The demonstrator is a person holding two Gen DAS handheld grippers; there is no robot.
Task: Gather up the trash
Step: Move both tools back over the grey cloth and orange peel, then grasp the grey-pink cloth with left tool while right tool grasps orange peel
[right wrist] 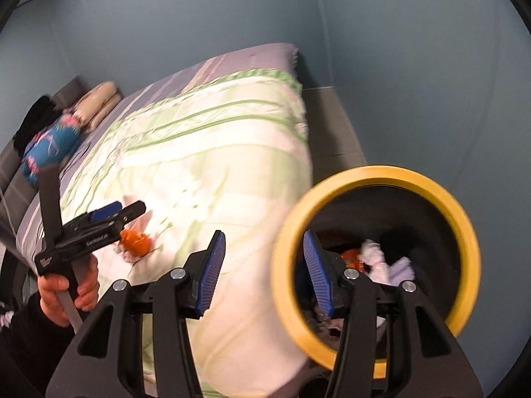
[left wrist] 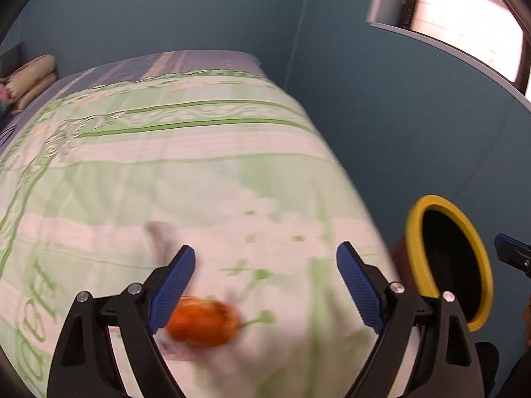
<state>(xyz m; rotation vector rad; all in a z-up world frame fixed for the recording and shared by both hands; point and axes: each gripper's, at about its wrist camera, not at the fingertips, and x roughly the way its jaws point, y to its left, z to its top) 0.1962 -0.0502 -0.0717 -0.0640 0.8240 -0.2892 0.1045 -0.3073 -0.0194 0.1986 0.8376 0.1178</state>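
Note:
An orange crumpled wrapper (left wrist: pixel 202 323) lies on the green-and-white bedspread (left wrist: pixel 166 172), close to the left pad of my open left gripper (left wrist: pixel 265 265), which hovers just above it. It also shows in the right wrist view (right wrist: pixel 135 241), beside a pale tissue (right wrist: pixel 127 255). A yellow-rimmed black bin (right wrist: pixel 461 219) is tilted toward the bed; my right gripper (right wrist: pixel 264 262) straddles its rim, one finger inside, one outside. Inside lie white tissues (right wrist: pixel 381 258) and orange trash (right wrist: pixel 351 255). The bin also shows in the left wrist view (left wrist: pixel 415 232).
Folded pillows (left wrist: pixel 30 76) and a blue patterned bundle (right wrist: pixel 49 149) lie at the head of the bed. Blue walls (left wrist: pixel 365 116) close in the far side and right. A window (left wrist: pixel 464 16) is at the upper right.

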